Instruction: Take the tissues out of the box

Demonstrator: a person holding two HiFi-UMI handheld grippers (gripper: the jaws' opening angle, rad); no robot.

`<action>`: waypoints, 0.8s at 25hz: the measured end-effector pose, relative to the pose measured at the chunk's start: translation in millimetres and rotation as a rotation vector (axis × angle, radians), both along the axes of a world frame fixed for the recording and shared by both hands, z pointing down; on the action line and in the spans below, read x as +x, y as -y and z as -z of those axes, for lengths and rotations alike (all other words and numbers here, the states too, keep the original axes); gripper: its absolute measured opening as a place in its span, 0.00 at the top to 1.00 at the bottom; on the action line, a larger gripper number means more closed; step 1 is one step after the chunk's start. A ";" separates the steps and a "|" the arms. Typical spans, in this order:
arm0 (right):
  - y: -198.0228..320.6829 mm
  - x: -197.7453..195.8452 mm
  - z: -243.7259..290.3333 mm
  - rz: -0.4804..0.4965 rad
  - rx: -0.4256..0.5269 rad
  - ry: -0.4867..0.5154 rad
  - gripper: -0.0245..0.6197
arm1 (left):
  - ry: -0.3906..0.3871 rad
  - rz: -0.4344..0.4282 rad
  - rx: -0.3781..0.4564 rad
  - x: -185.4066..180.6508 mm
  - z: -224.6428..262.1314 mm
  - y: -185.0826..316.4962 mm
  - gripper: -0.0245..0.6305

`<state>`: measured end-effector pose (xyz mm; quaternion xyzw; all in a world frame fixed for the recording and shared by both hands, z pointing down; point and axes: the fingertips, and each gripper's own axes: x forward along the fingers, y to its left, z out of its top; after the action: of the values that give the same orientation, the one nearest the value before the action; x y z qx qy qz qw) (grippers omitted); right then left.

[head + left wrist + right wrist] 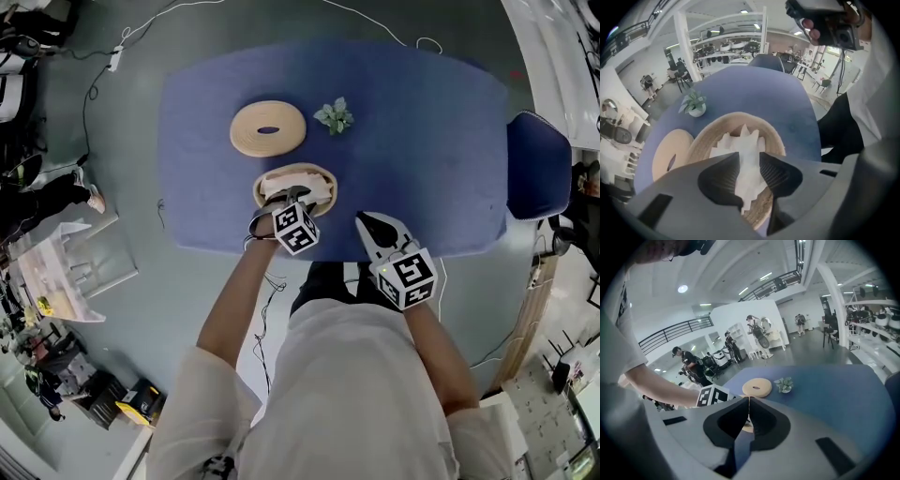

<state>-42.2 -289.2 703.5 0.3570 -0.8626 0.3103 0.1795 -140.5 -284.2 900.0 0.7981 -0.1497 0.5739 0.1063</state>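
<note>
An oval wicker tissue box (pixel 325 180) stands uncovered near the front edge of the blue table (pixel 422 141), with white tissues (pixel 309 190) inside. My left gripper (pixel 296 196) hovers right over it. In the left gripper view its jaws stand apart (pixel 750 161) and the crumpled tissues (pixel 740 143) show in the gap between them, inside the box (pixel 777 138). My right gripper (pixel 365 221) sits to the right of the box above the table edge. Its jaws (pixel 749 401) are shut with nothing between them.
The box's round wicker lid (pixel 268 128) with a slot lies behind the box, and a small potted plant (pixel 335 116) stands to its right. A blue chair (pixel 539 164) is at the table's right end. Cables run across the floor around the table.
</note>
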 end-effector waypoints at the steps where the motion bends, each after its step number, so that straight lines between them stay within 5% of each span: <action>1: 0.2 -0.4 -1.2 0.003 -0.002 0.000 0.92 | 0.017 -0.003 0.009 -0.5 -2.5 1.1 0.75; 4: 1.7 -0.6 -5.3 0.018 -0.002 -0.005 0.92 | 0.024 0.023 0.053 -0.6 -4.6 8.9 0.91; 8: 2.2 1.0 -6.3 0.022 -0.002 -0.009 0.92 | -0.037 0.077 0.069 -0.9 8.0 10.4 0.94; 20: 3.6 -2.5 11.5 0.037 0.028 -0.016 0.91 | -0.452 0.497 0.101 -14.5 84.6 22.3 0.95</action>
<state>-44.7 -292.8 692.0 0.3458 -0.8719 0.2917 0.1871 -154.9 -306.4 815.3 0.8485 -0.3405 0.3309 0.2337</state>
